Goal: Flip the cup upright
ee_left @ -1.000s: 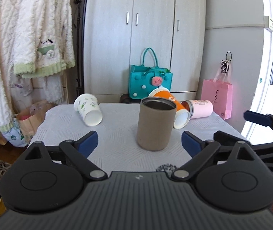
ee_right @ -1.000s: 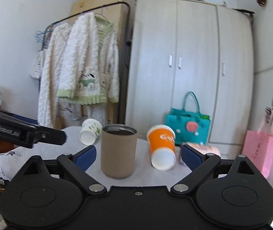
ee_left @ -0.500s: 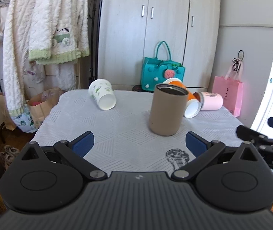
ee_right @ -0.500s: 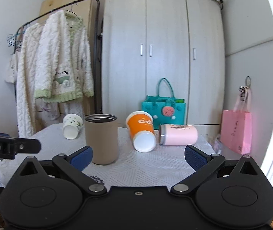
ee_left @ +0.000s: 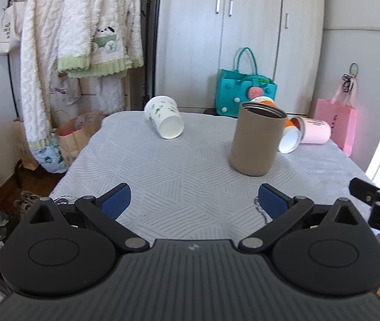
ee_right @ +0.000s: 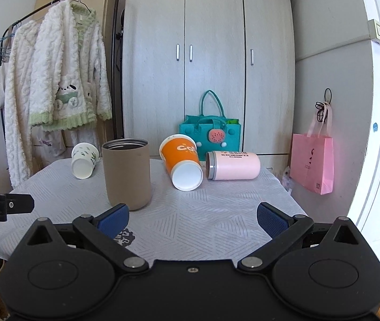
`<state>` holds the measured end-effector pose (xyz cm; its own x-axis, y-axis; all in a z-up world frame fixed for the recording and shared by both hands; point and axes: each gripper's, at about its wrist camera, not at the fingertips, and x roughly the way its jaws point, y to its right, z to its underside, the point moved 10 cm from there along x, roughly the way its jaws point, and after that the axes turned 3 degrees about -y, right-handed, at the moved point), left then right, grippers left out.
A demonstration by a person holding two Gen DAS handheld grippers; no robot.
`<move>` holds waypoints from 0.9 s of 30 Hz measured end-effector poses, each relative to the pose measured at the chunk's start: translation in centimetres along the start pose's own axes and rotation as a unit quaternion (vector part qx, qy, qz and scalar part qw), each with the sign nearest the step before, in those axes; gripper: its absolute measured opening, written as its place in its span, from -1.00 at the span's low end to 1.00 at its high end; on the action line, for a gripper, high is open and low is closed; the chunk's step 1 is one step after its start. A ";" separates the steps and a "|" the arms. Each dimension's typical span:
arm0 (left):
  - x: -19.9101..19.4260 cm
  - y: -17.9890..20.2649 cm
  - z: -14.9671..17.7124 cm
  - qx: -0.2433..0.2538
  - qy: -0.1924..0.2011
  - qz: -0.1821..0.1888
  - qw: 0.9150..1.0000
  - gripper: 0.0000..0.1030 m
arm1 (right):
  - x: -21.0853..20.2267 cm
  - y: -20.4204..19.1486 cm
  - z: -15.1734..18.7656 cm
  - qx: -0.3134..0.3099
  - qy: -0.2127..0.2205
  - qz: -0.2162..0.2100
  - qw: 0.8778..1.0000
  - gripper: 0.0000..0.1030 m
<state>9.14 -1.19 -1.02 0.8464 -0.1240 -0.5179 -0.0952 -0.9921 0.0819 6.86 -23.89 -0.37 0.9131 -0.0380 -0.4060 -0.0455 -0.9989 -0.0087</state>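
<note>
Both claws hover spread and empty at the desk's (ee_right: 216, 214) near edge: left claw (ee_left: 194, 200), right claw (ee_right: 192, 218). The tan cup (ee_right: 126, 172) already stands upright. Beyond and right of it the orange cup (ee_right: 182, 164) lies tilted, base toward the right claw; just right of it, the pink tumbler (ee_right: 232, 165) lies crosswise. The white cup (ee_left: 164, 120), far left of the tan cup, lies nearer the left claw.

Matt tan tumbler (ee_right: 126, 174) with a metal rim, glossy paper on the orange cup (ee_right: 181, 160), smooth satin pink tumbler (ee_right: 232, 165), and a textured, woven-looking cloth over the desk (ee_right: 216, 214). Fluffy knit robe (ee_right: 67, 80) behind.
</note>
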 end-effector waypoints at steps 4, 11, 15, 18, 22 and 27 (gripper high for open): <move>0.3 0.7 0.3 0.003 -0.001 0.012 1.000 1.00 | 0.2 0.2 0.1 0.005 -0.004 0.010 1.000 1.00; 0.6 1.2 0.6 0.039 -0.004 -0.016 0.999 1.00 | 0.6 -0.1 0.6 0.001 -0.014 0.017 1.000 1.00; 0.5 0.9 0.6 0.042 -0.006 -0.021 0.999 1.00 | 0.7 -0.2 0.6 -0.002 -0.018 0.017 1.000 1.00; 0.3 0.7 0.5 0.040 -0.005 -0.021 0.999 1.00 | 0.8 -0.2 0.7 0.003 -0.022 0.013 1.000 1.00; -0.1 0.6 0.4 0.047 0.001 -0.024 0.999 1.00 | 0.9 -0.2 0.8 0.005 -0.024 0.017 1.000 1.00; 0.0 0.4 0.6 0.040 -0.003 -0.025 0.999 1.00 | 0.6 -0.1 0.7 0.004 -0.020 0.029 0.999 1.00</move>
<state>8.79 -1.61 -1.44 0.8484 -0.0738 -0.5242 -0.0938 -0.9955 -0.0117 7.14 -23.82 -1.27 0.8918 -0.0952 -0.4423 -0.1016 -0.9948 0.0091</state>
